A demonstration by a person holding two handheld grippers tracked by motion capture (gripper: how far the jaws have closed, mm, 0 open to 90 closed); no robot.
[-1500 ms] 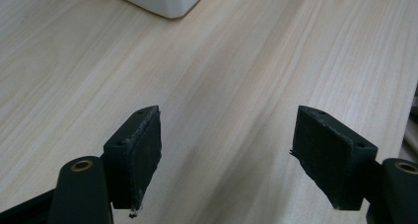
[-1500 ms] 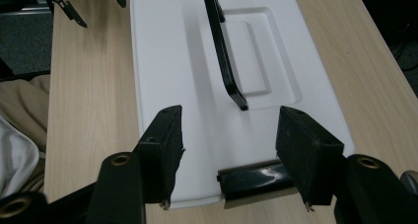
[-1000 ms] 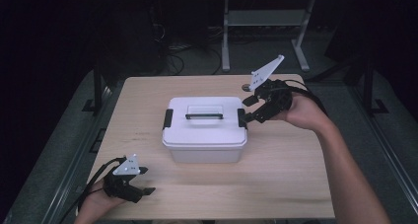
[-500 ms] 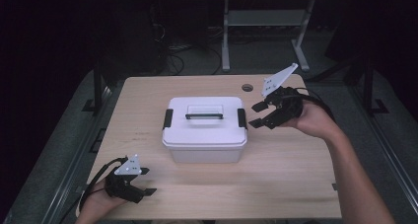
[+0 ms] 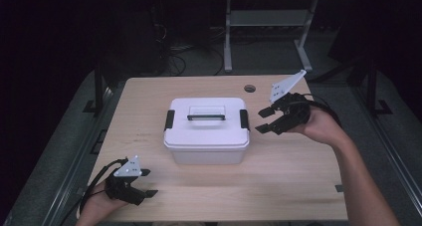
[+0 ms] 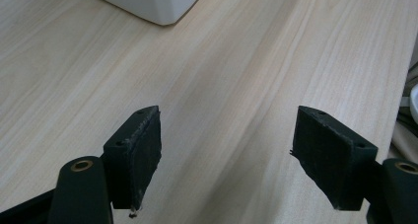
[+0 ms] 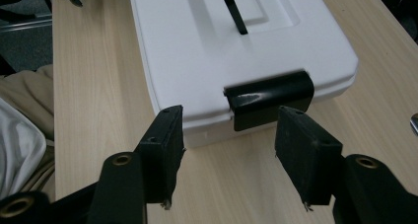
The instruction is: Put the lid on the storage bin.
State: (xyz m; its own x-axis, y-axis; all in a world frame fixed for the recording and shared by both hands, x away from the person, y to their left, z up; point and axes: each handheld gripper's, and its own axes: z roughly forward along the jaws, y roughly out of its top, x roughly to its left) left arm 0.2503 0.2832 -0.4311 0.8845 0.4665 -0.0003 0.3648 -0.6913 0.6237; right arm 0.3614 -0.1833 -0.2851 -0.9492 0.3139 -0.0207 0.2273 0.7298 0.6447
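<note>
The white storage box point(image 5: 207, 131) sits near the middle of the surface point(image 5: 293, 176), lid on, its black carry handle point(image 5: 206, 117) lying flat along the top and a black latch on each short end. The latch point(image 7: 270, 99) on my right-hand end is the one I am working toward; in the right gripper view it looks folded down over the lid's edge, so I judge the box is locked shut.

My right tool point(image 5: 265, 121) hangs just beside that end, jaws parted wide with nothing between them, apart from the box. In its own view the latch lies straight ahead between the two pads. To do this well, I would hold that line, ease in level, and catch the latch's lower lip rather than its glossy face, then swing it outward and up without dragging the box.

My left tool point(image 5: 142, 183) rests at the near left corner of the surface, jaws wide and empty, well apart from the box. It could steady the box if it slides.
</note>
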